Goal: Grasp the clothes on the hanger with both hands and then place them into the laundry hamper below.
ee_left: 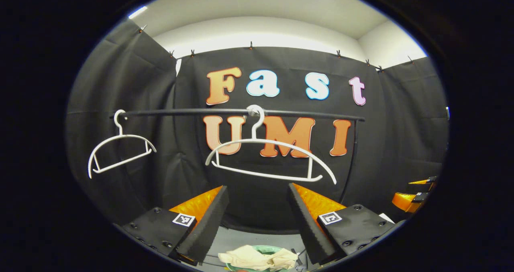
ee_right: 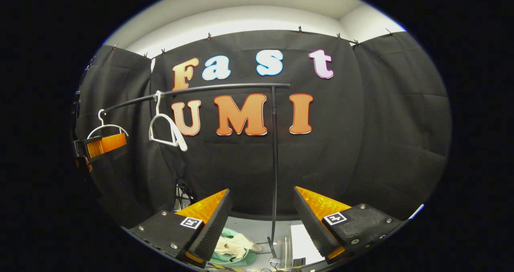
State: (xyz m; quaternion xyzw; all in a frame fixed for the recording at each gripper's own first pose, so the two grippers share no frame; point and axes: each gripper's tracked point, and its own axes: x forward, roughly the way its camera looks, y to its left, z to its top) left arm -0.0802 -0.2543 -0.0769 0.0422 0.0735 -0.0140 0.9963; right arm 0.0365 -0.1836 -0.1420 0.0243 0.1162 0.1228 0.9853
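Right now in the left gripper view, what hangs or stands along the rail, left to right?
Small empty hanger → larger empty hanger at mid-rail → the rail's upright post → other gripper at the far right edge. The cloth lies below, in the hamper.

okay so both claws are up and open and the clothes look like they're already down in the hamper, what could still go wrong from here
1. The cream clothes lie heaped at the top of the green hamper; part may hang over the rim and could slide out.
2. The middle hanger hangs tilted on the rail, just above the open left claw; lifting might knock it off.
3. The right claw sits astride the rack's upright post; a sideways move could bump the rack.
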